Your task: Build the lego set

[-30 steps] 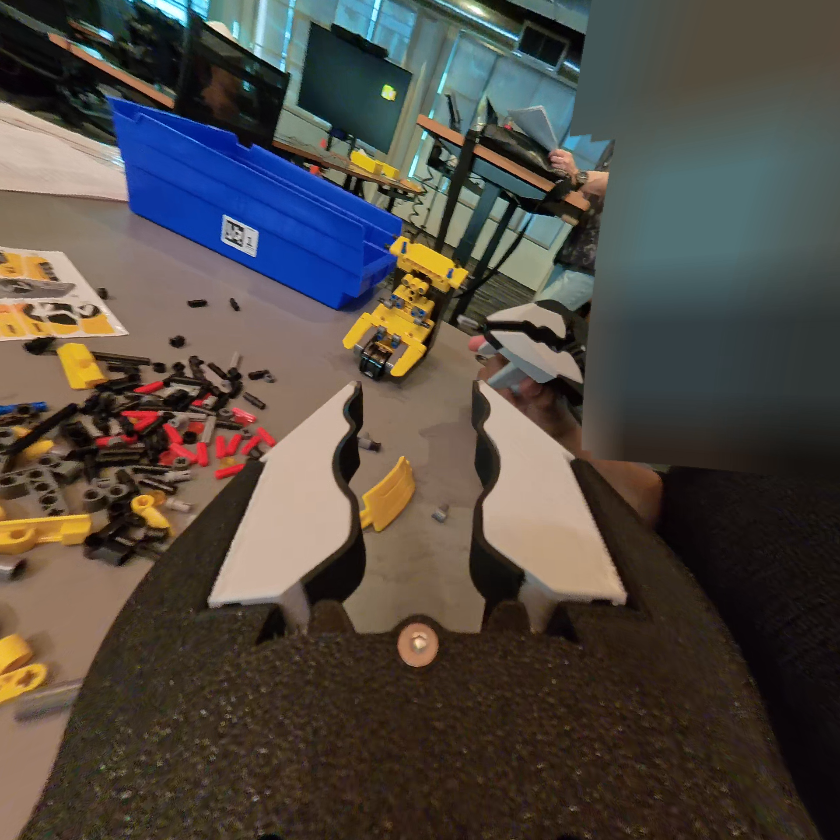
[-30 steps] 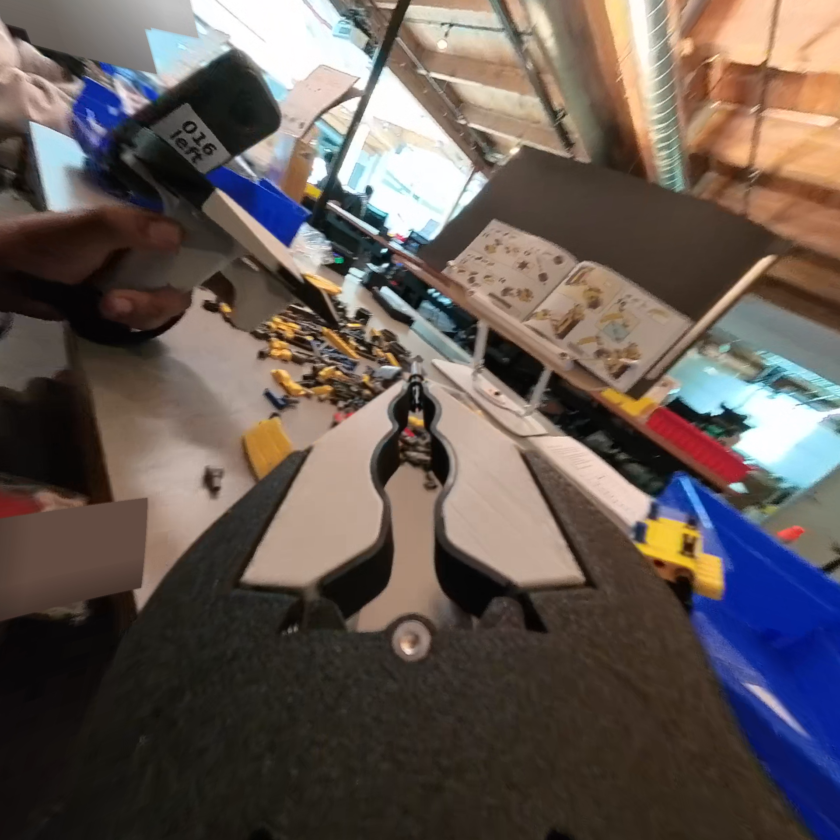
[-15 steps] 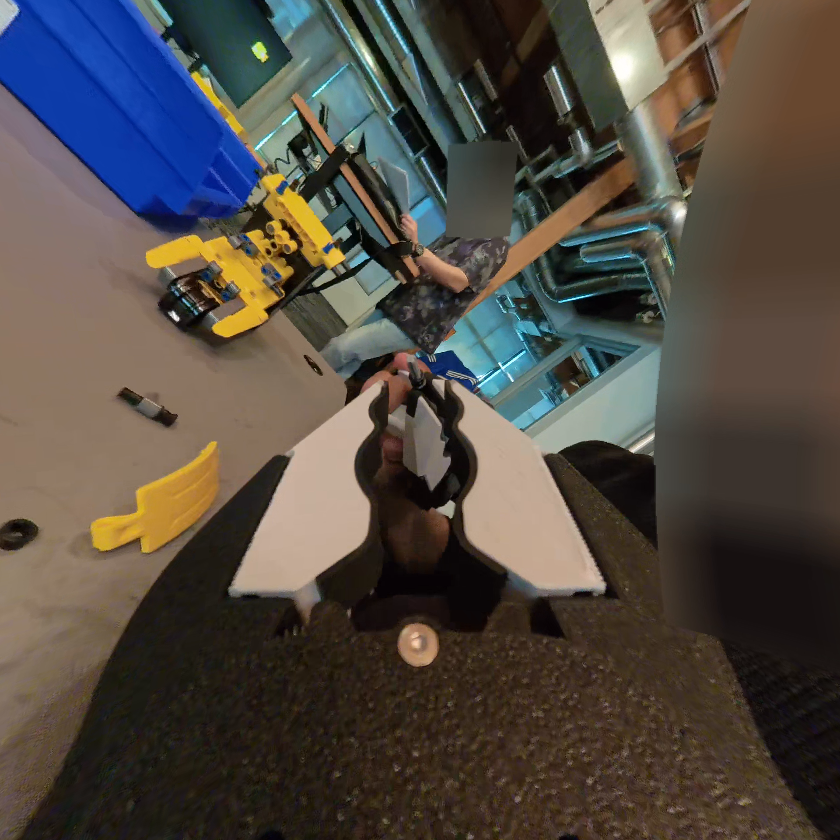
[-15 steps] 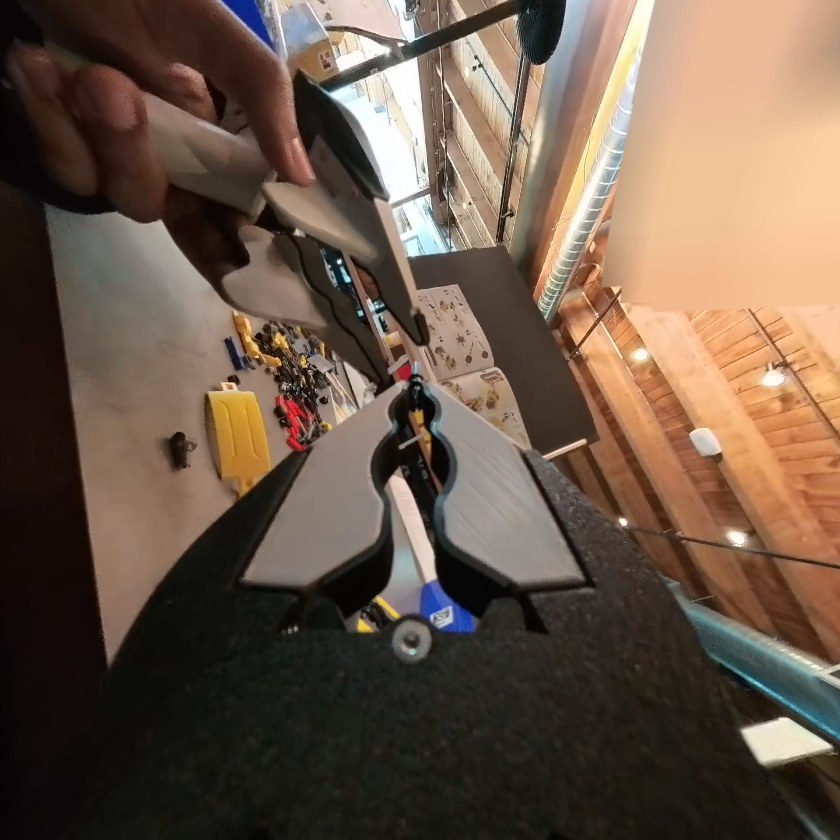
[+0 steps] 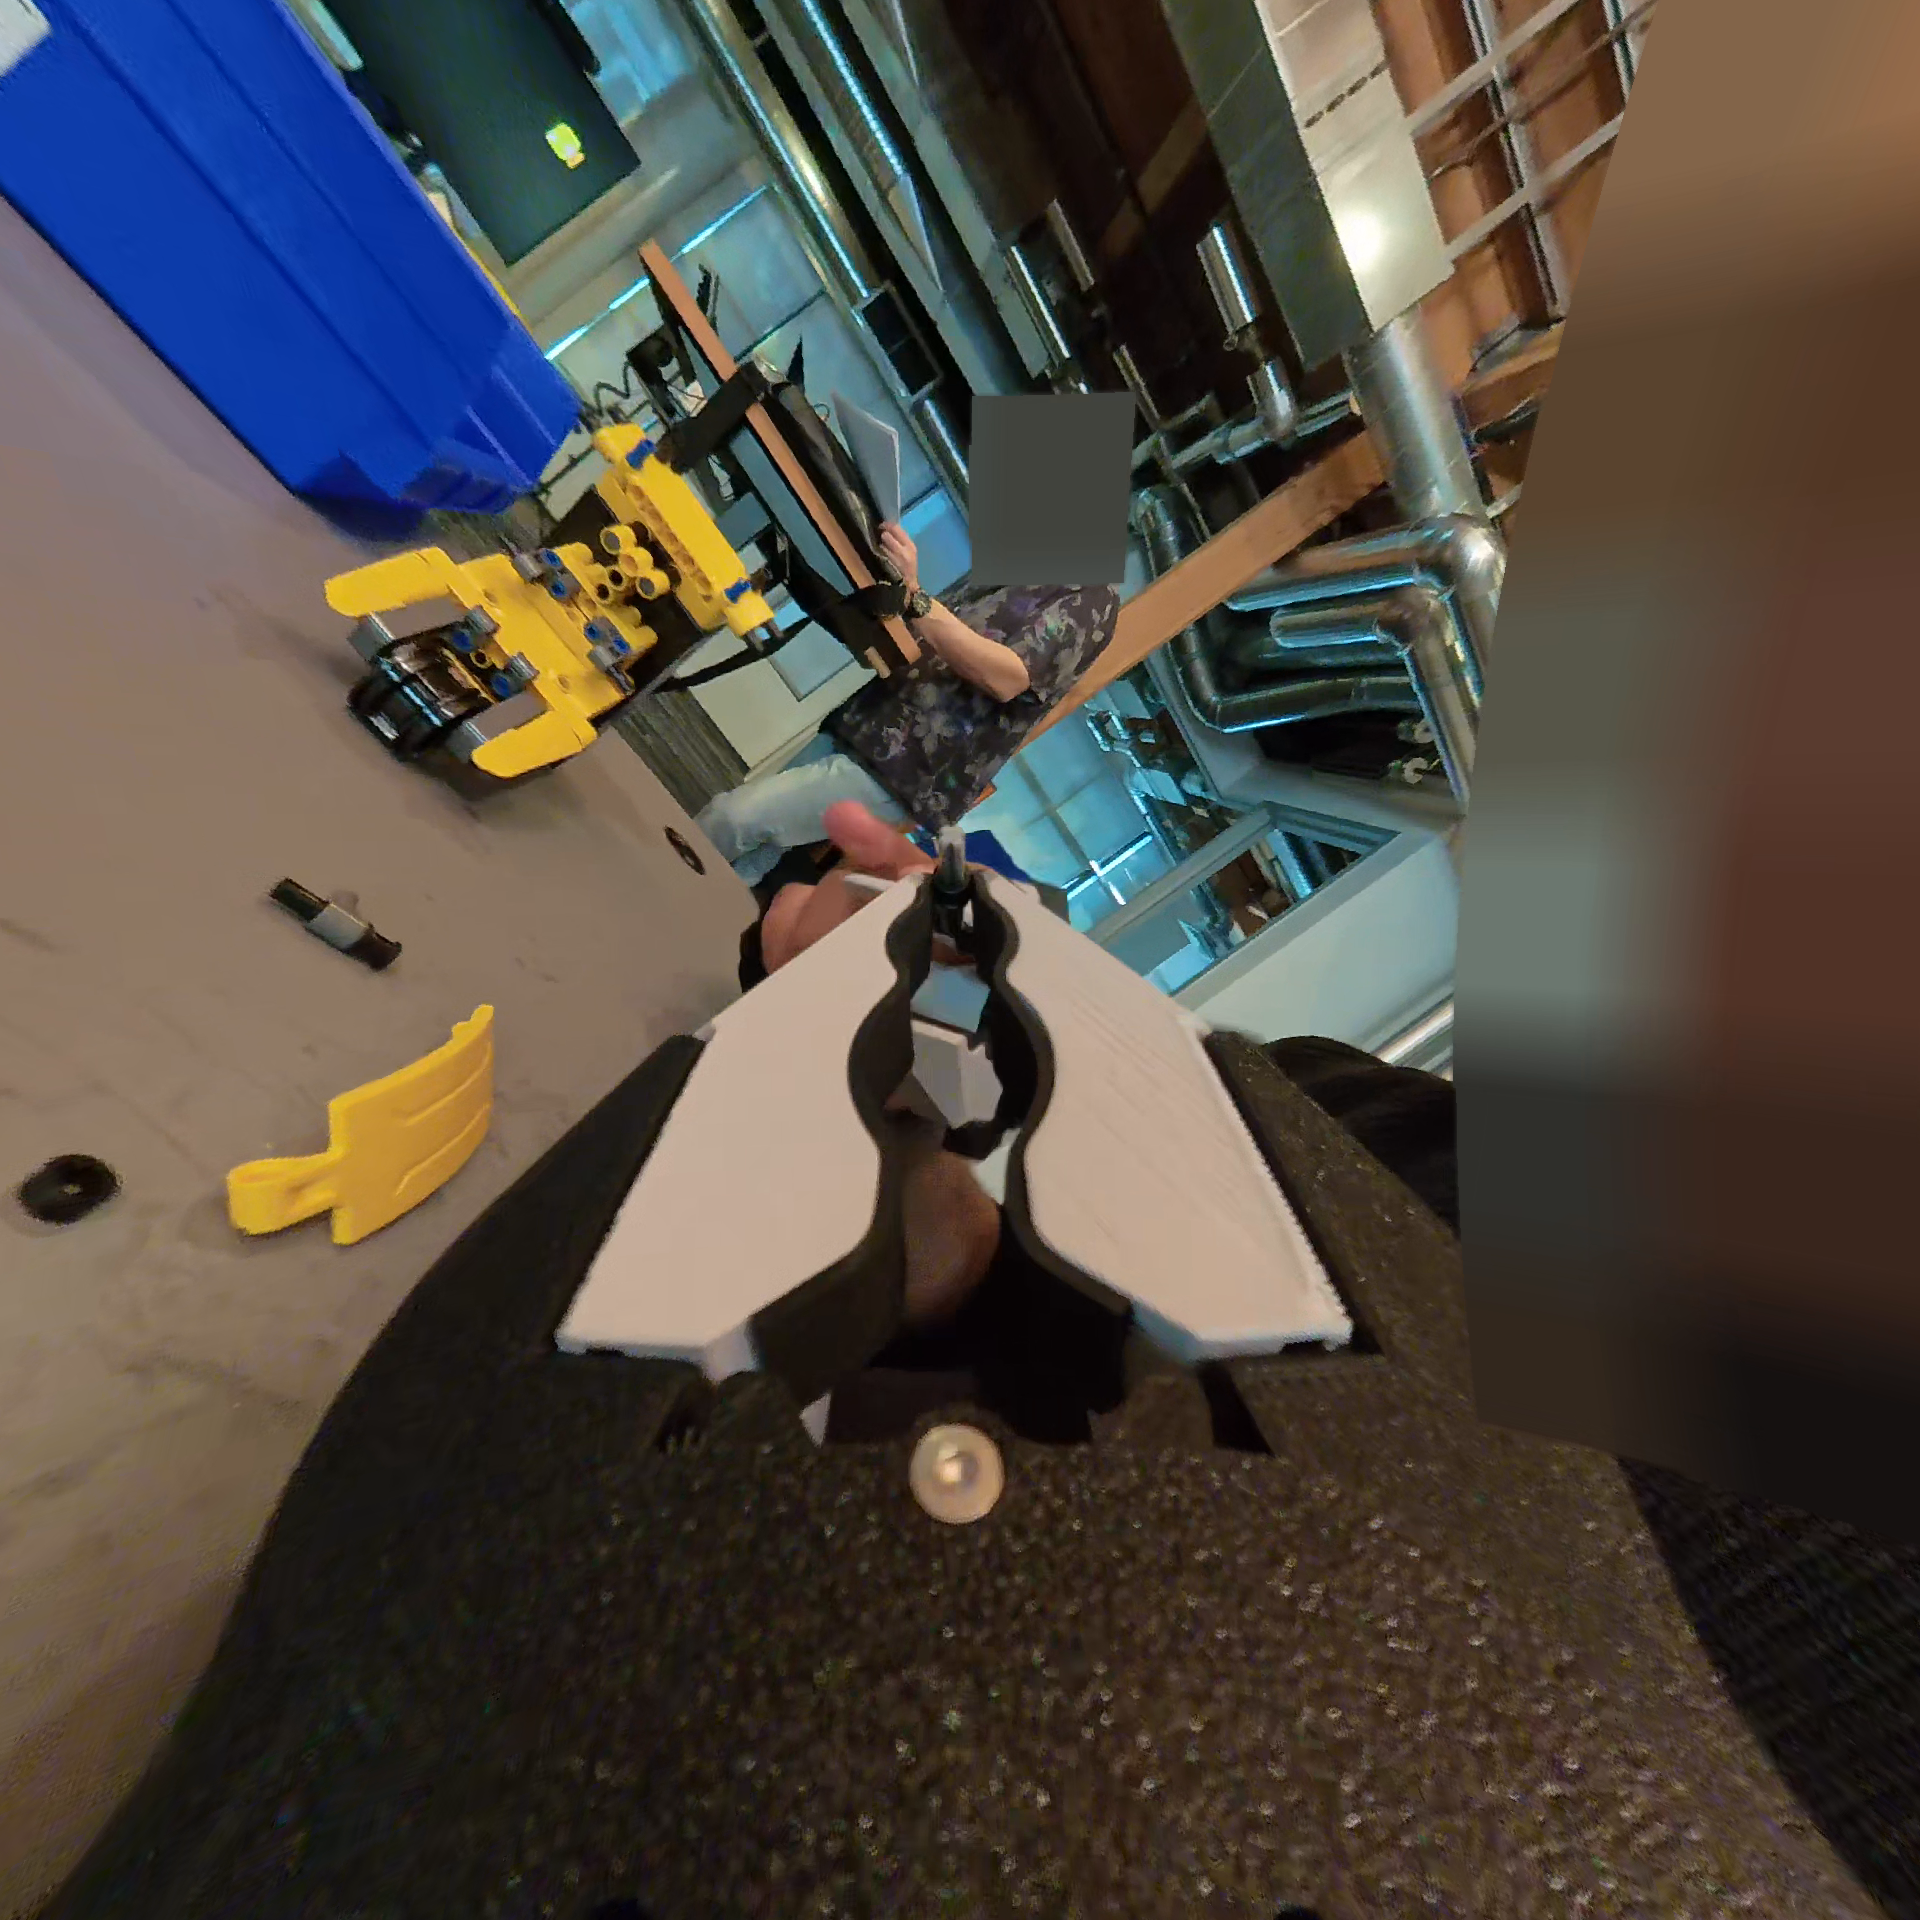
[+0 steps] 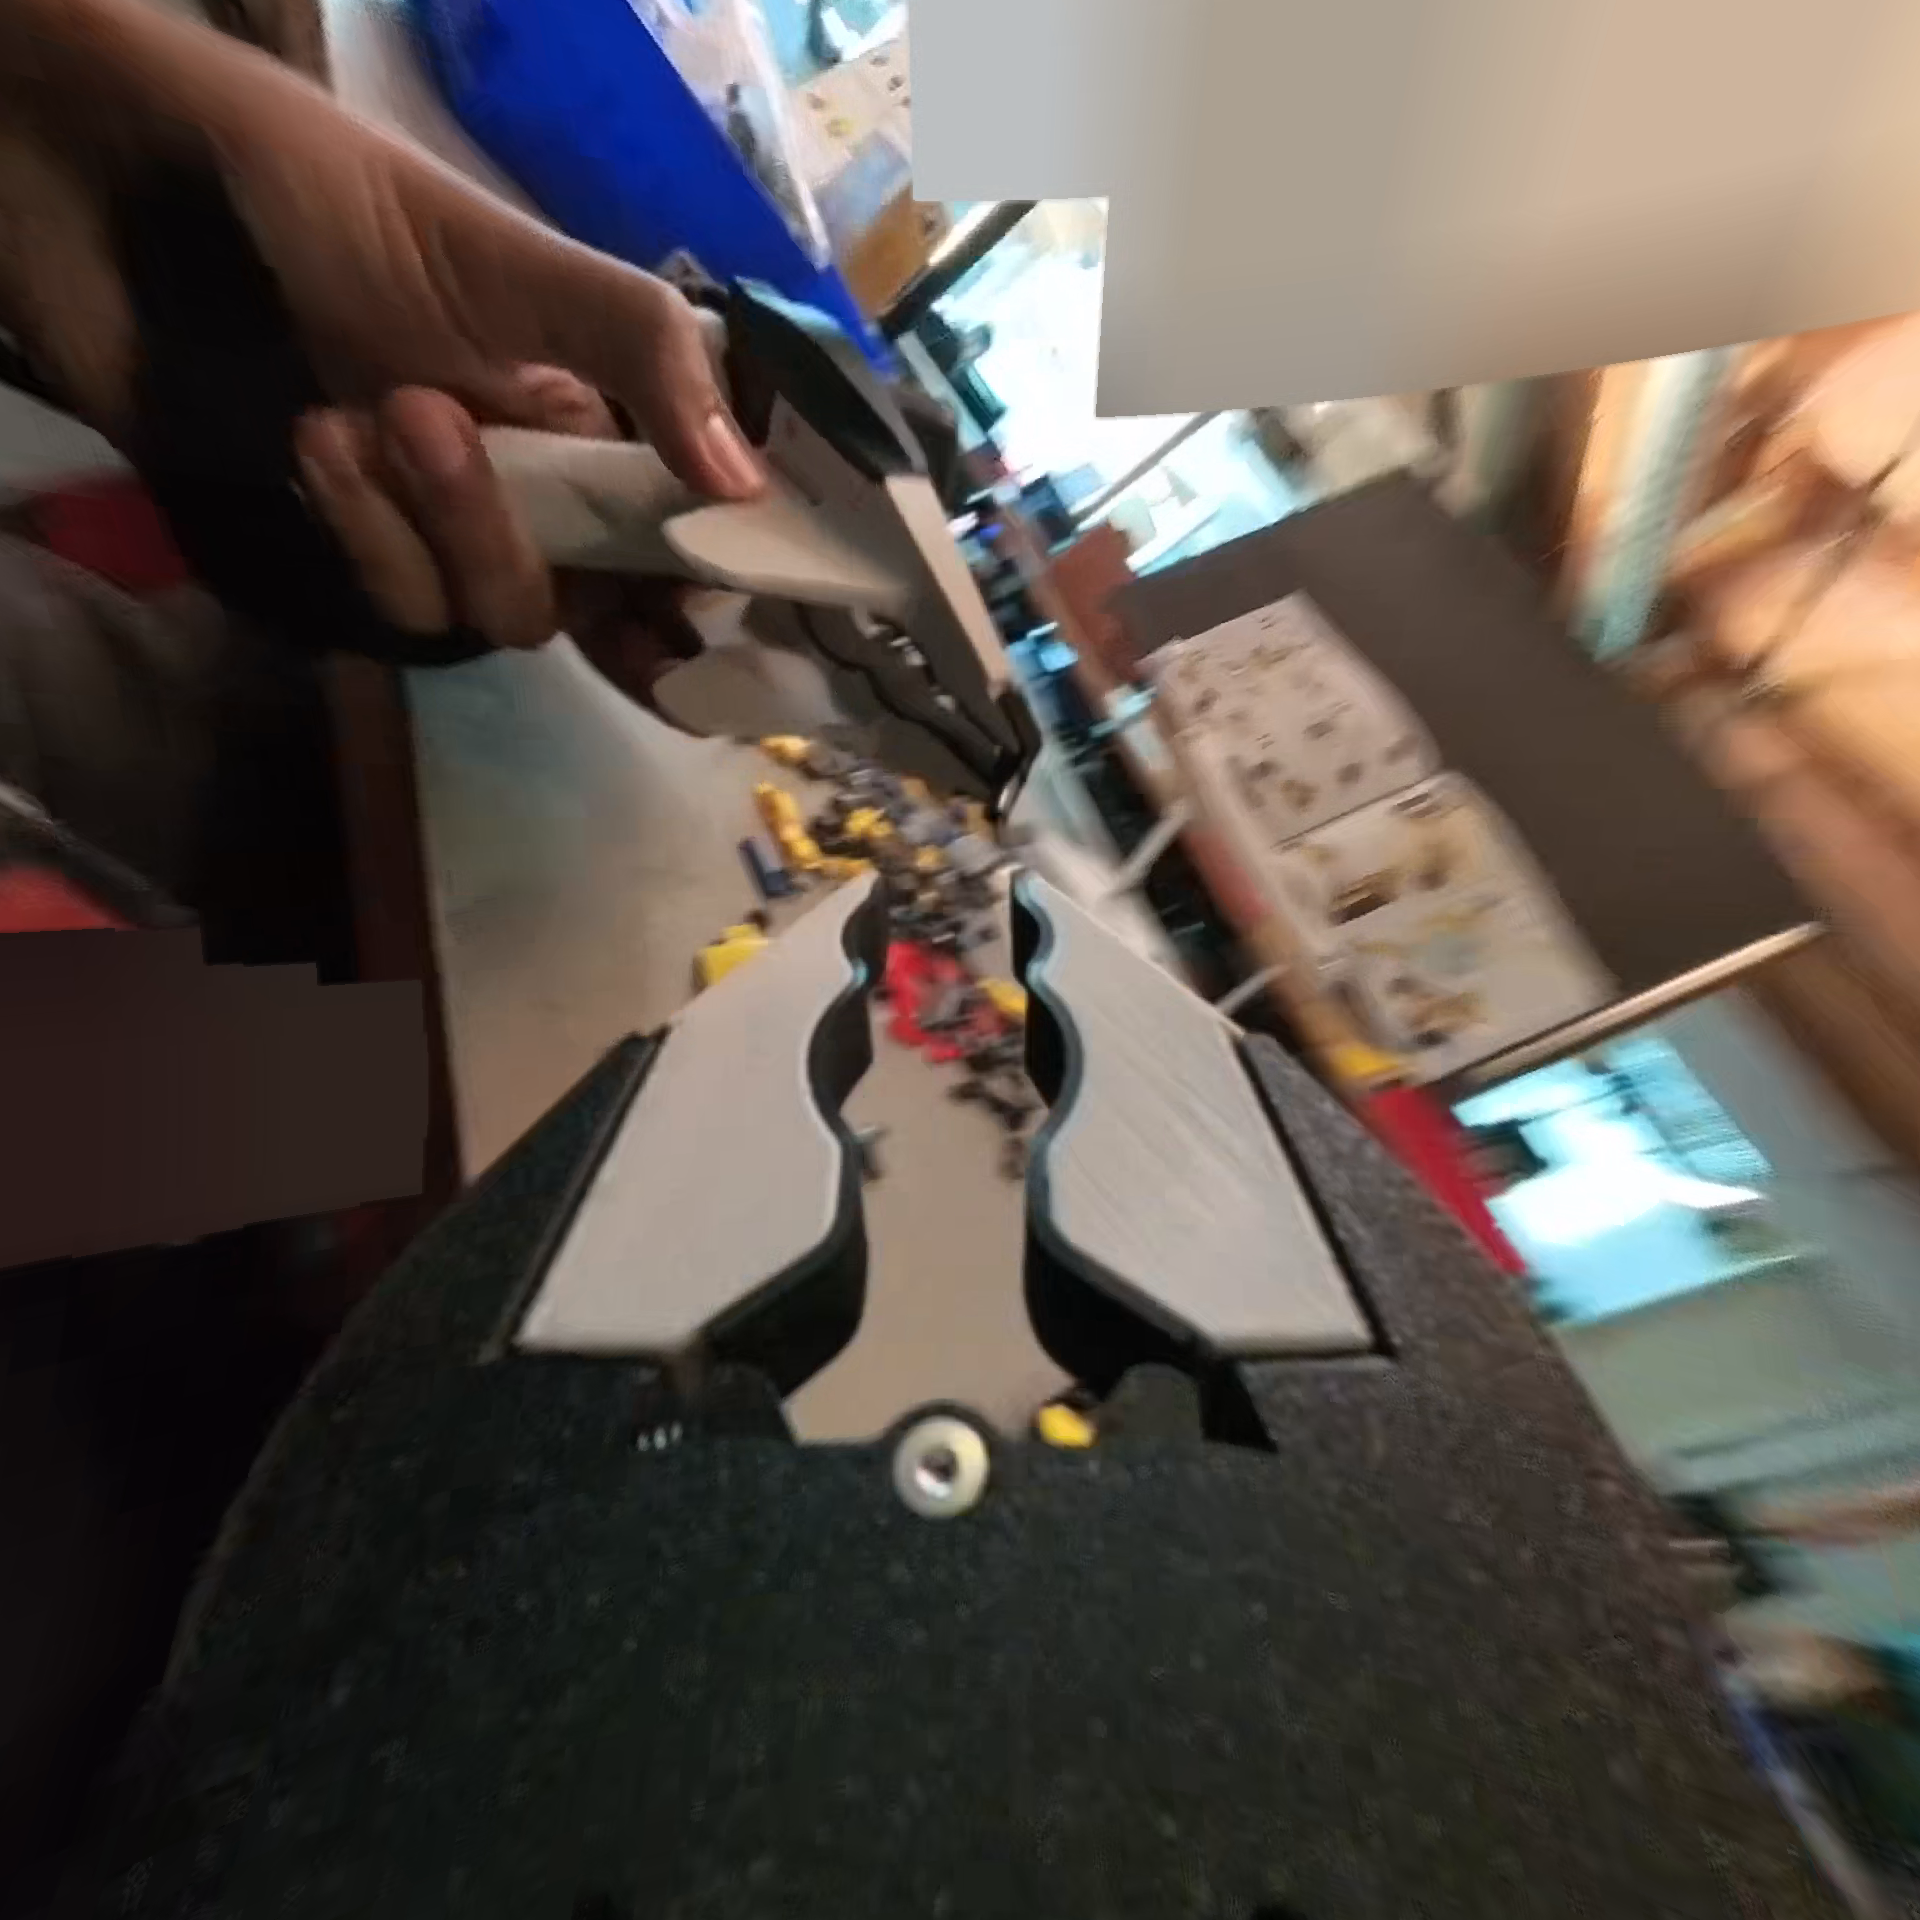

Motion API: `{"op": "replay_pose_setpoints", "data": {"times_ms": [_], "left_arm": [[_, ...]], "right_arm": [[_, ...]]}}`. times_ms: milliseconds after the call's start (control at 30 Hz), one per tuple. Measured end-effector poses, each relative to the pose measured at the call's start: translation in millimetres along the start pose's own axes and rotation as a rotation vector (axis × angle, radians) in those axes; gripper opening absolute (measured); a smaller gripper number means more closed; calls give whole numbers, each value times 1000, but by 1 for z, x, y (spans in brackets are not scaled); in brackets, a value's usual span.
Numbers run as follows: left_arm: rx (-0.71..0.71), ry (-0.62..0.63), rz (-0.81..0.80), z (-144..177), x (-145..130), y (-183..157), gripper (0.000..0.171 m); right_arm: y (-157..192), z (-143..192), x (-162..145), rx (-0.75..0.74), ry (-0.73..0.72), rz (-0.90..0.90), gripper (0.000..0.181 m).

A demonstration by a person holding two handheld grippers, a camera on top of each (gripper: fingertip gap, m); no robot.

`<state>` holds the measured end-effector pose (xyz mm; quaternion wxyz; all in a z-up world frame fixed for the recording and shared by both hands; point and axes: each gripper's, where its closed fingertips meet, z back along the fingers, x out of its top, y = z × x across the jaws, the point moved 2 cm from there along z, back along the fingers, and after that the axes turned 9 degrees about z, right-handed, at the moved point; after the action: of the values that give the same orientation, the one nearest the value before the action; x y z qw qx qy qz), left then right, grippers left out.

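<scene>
Gripping: your left gripper [image 5: 951,883] pinched a small black-grey pin [image 5: 949,854] at its tips
Right gripper [image 6: 940,904]: you held it parted, empty
Below: loose bricks [image 6: 935,997] on table [image 6: 561,894]

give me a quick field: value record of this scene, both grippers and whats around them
left gripper: shut on small dark pin, raised off the table
right gripper: open, empty
surface: grey table
near left gripper: yellow curved panel, black ring, yellow model, blue bin
ahead of right gripper: loose parts pile, open instruction booklet
</scene>
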<state>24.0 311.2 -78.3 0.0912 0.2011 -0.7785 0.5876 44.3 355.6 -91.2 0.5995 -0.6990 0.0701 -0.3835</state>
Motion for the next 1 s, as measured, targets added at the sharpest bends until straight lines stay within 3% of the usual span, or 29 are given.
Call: {"op": "replay_pose_setpoints", "data": {"times_ms": [100,167,233,400,533,667,900,1000], "left_arm": [[33,3,-35,6,5,1,6],[62,14,-56,9,7,2,6],[103,27,-86,12,8,5,6],[250,128,-127,24,-2,18,6],[313,218,-71,34,-18,23,6],[328,250,-22,37,-27,27,6],[277,250,56,37,-31,28,6],[284,247,68,41,-32,31,5]], "right_arm": [[18,-1,-13,302,46,-371,43],[31,4,-17,474,81,-546,45],[35,8,-18,533,89,-634,45],[52,2,-28,588,200,-627,35],[63,-4,-33,634,264,-597,16],[68,-8,-41,679,321,-628,16],[73,-12,-37,738,292,-602,3],[73,-8,-23,771,187,-556,3]]}}
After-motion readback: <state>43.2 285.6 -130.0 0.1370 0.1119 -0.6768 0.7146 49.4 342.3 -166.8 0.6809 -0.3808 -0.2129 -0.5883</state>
